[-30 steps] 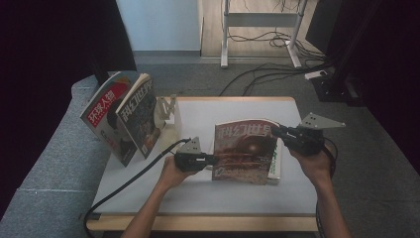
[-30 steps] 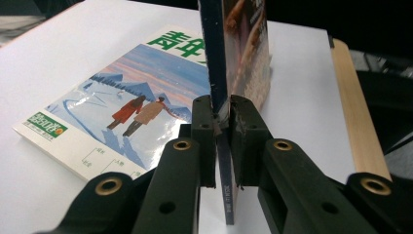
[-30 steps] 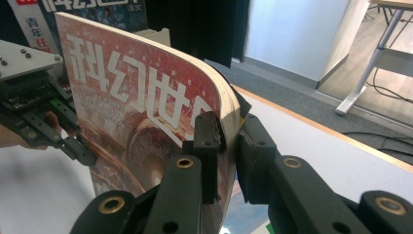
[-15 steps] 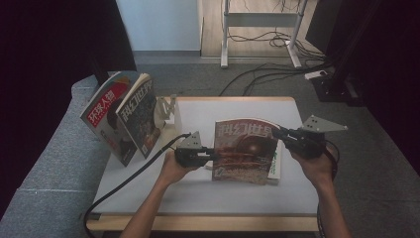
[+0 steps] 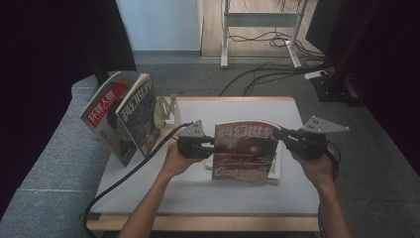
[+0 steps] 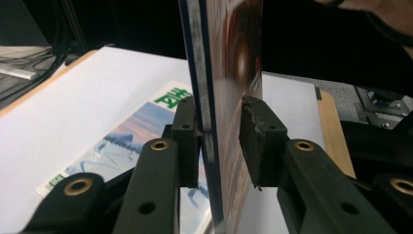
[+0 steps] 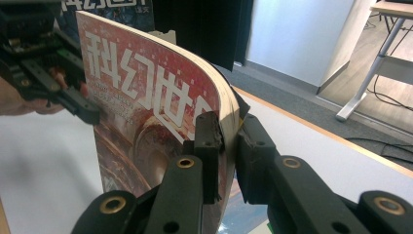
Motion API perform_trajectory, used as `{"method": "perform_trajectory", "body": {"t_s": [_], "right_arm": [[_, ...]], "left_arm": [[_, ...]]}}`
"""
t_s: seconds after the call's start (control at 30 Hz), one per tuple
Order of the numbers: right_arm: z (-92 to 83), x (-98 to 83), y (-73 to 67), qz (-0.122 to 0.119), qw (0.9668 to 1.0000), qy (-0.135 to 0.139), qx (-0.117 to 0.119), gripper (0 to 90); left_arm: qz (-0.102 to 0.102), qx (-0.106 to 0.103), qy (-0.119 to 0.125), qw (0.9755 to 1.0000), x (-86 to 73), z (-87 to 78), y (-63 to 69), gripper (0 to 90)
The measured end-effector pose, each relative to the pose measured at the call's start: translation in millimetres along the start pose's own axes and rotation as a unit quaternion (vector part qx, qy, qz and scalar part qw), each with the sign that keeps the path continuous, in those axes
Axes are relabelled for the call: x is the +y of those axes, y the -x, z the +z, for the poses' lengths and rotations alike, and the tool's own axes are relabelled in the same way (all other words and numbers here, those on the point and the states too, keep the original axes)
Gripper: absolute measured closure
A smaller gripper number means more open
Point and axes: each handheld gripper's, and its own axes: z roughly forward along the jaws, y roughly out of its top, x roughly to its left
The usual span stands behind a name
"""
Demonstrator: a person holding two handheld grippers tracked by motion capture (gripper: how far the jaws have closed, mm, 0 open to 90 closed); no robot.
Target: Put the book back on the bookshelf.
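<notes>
While the white desk (image 5: pixel 148 173) carries a second magazine (image 5: pixel 275 166) lying flat near its middle, the red-covered magazine (image 5: pixel 245 151) is lifted above that one, held upright-ish between the two claws with its title edge turned toward the far edge of the desk. At the desk's left edge two more magazines (image 5: pixel 124 116) lean in a small rack (image 5: pixel 166 106).

The right claw (image 5: pixel 278 134) is clamped on the red magazine's right side near the top; in the right gripper view its pads (image 7: pixel 209 141) pinch the bowed cover and pages tight. The left claw (image 5: pixel 212 145) sits at the magazine's left edge, and its jaws have just been opening: in the left gripper view one pad (image 6: pixel 187 139) is against the spine side while the other pad (image 6: pixel 258 139) stands clear of the cover, so the magazine is between the jaws but not squeezed.

What matters for the coming move is that the magazine's long axis runs from the near edge toward the far edge, the rack lies to its left, and the weight now seems to hang from the right hand alone, though the left hand is nearer the rack.
</notes>
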Motion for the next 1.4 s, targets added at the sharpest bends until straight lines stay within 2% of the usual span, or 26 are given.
{"method": "perform_trajectory", "body": {"t_s": [0.3, 0.5, 0.6, 0.7, 0.8, 0.93, 1.13, 1.27, 1.4], "right_arm": [[-0.4, 0.6, -1.0, -0.004, 1.0000, -0.001, 0.000, 78.7], [-1.3, 0.4, -1.6, -0.002, 1.0000, 0.001, 0.002, 78.6], [-1.8, 0.4, -2.0, -0.003, 1.0000, 0.001, 0.003, 78.6], [-2.0, 0.3, -2.1, -0.004, 1.0000, 0.001, 0.003, 78.1], [-2.1, 0.1, -2.2, -0.004, 1.0000, 0.002, 0.002, 77.5], [-3.2, 0.2, -3.5, -0.006, 1.0000, -0.001, -0.008, 73.2], [-10.1, -1.4, -3.7, -0.014, 0.9994, -0.010, -0.028, 66.4], [-15.5, -8.8, 0.1, -0.014, 0.9988, -0.014, -0.045, 58.4], [-17.8, -22.0, 7.3, -0.006, 0.9972, -0.026, -0.070, 46.1]], "left_arm": [[0.006, -0.003, -0.009, 0.9999, 31.9, 1.2, -3.0, 66.0], [0.013, 0.003, -0.013, 0.9998, 45.7, 3.3, -4.9, 66.1], [0.013, 0.006, -0.008, 0.9999, 49.6, 2.8, -5.2, 66.6], [0.022, 0.013, -0.018, 0.9995, 51.7, 2.1, -5.1, 75.4], [0.017, -0.001, -0.020, 0.9996, 52.3, 1.3, -5.1, 81.6], [0.014, -0.014, -0.024, 0.9995, 52.2, -1.6, -4.5, 82.9], [0.023, -0.015, -0.035, 0.9990, 52.8, -5.9, -2.1, 83.1], [0.021, -0.016, -0.031, 0.9992, 49.8, -11.3, -2.5, 83.2], [0.018, -0.015, -0.028, 0.9993, 46.7, -16.9, -4.1, 83.2]]}}
